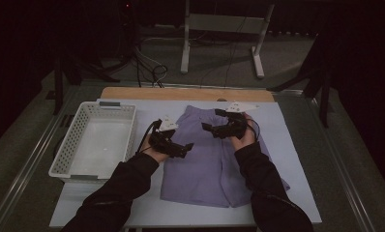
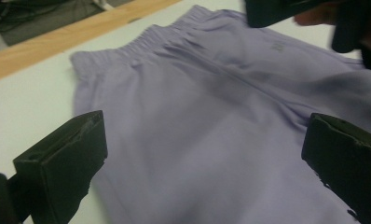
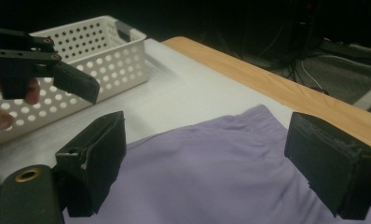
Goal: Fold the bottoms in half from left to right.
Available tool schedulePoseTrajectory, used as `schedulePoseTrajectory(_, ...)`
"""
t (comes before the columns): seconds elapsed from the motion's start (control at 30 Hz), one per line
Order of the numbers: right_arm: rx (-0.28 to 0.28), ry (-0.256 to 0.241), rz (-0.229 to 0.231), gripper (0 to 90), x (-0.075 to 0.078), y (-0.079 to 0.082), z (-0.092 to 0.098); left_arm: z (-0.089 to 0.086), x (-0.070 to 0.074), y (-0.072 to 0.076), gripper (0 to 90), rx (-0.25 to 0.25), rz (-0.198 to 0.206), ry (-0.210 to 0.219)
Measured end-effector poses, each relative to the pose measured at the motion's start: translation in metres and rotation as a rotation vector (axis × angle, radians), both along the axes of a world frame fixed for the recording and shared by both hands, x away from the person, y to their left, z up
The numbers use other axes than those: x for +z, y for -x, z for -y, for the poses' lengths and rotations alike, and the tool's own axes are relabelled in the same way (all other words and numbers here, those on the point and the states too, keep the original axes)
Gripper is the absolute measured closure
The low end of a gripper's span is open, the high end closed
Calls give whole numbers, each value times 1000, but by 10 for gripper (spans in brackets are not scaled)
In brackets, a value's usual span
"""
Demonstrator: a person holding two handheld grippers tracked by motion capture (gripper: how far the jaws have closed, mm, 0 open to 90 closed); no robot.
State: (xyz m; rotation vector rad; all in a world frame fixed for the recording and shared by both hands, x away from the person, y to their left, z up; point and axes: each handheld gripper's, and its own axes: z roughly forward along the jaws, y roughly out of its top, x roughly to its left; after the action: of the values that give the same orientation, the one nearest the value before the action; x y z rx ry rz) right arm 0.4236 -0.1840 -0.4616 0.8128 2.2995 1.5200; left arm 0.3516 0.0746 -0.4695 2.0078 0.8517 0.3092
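White perforated basket (image 1: 84, 159) at the table's left edge, sitting on the pale mat (image 1: 297, 164) w/ nothing in it. Next over, left gripper (image 1: 183, 148) held above the left side of the lilac shorts (image 1: 205, 169), jaws spread wide, nothing between them, pointing toward the table's right edge. In the left gripper view, fabric lying under and between the two black jaws, not pinched. Shorts spread flat approx mid-table, elastic waistband (image 2: 165, 35) toward the far edge by the bare wood strip (image 1: 181, 93), leg hems toward the near edge. Then right gripper (image 1: 211, 128) above the upper part of the shorts near the waistband, jaws also wide apart, empty, pointing toward the left edge. Both grippers near each other, tips facing, not touching. Can't tell if either actually touches the cloth.
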Motion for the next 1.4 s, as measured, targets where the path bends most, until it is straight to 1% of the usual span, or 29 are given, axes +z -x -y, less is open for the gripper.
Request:
schedulePoseTrajectory(0.07,21,12,15,122,0,2,-6,0,0,9,9,-14,10,3)
schedulePoseTrajectory(0.2,34,20,-9,101,-2,2,-16,-3,-2,28,9,-47,14,2)
schedulePoseTrajectory(0.27,34,31,-19,100,-2,2,-19,-6,-5,38,9,-55,8,9)
schedulePoseTrajectory(0.33,28,17,-23,101,-3,2,-22,-9,-9,48,9,-63,-10,26)
schedulePoseTrajectory(0.37,28,17,-23,101,-3,2,-22,-9,-9,48,9,-63,-10,26)
schedulePoseTrajectory(0.4,28,12,-18,101,-4,3,-24,-11,-11,53,9,-65,-17,22)
schedulePoseTrajectory(0.43,22,25,-17,103,-6,4,-29,-14,-15,61,9,-70,-14,15)
schedulePoseTrajectory(0.47,22,25,-17,103,-6,4,-29,-14,-15,61,9,-70,-14,15)
schedulePoseTrajectory(0.5,28,33,-16,104,-7,4,-33,-17,-19,69,9,-73,-29,15)
schedulePoseTrajectory(0.53,28,33,-16,104,-7,4,-33,-17,-19,69,9,-73,-29,15)
schedulePoseTrajectory(0.6,27,42,-20,104,-7,6,-36,-21,-22,79,9,-83,-27,-6)
schedulePoseTrajectory(0.63,43,52,-20,104,-9,7,-39,-25,-25,86,9,-97,-34,-14)
schedulePoseTrajectory(0.67,43,52,-20,104,-9,7,-39,-25,-25,86,9,-97,-34,-14)
schedulePoseTrajectory(0.7,43,60,-24,105,-11,8,-41,-28,-28,92,9,-99,-39,-32)
schedulePoseTrajectory(0.77,47,60,-24,105,-12,8,-42,-30,-30,97,9,-106,-49,-40)
schedulePoseTrajectory(0.83,57,63,-35,108,-15,9,-45,-35,-36,104,9,-116,-60,-74)
schedulePoseTrajectory(0.87,57,63,-35,108,-15,9,-45,-35,-36,104,10,-116,-60,-74)
schedulePoseTrajectory(0.9,55,72,-40,124,-16,10,-46,-38,-41,109,11,-110,-57,-98)
schedulePoseTrajectory(1.0,56,71,-45,124,-17,10,-46,-40,-43,111,13,-113,-60,-113)
schedulePoseTrajectory(1.07,59,65,-40,124,-18,11,-46,-45,-52,114,29,-145,-93,-152)
schedulePoseTrajectory(1.1,59,65,-40,124,-18,11,-46,-45,-52,114,42,-145,-93,-152)
schedulePoseTrajectory(1.13,58,67,-45,124,-19,11,-46,-46,-56,115,45,-163,-104,-166)
schedulePoseTrajectory(1.17,58,67,-45,124,-19,11,-46,-46,-56,115,57,-163,-104,-166)
schedulePoseTrajectory(1.23,62,75,-48,124,-20,11,-46,-45,-58,116,67,-187,-100,-187)
schedulePoseTrajectory(1.27,61,81,-44,124,-21,11,-46,-45,-59,116,75,-202,-107,-197)
schedulePoseTrajectory(1.3,61,81,-44,124,-21,11,-46,-45,-59,116,84,-202,-107,-197)
schedulePoseTrajectory(1.33,59,80,-46,125,-23,10,-46,-44,-62,116,85,-215,-116,-215)
schedulePoseTrajectory(1.37,59,80,-46,125,-23,10,-46,-44,-62,116,85,-215,-116,-215)
schedulePoseTrajectory(1.4,55,84,-52,124,-24,9,-46,-43,-65,116,99,-235,-108,-229)
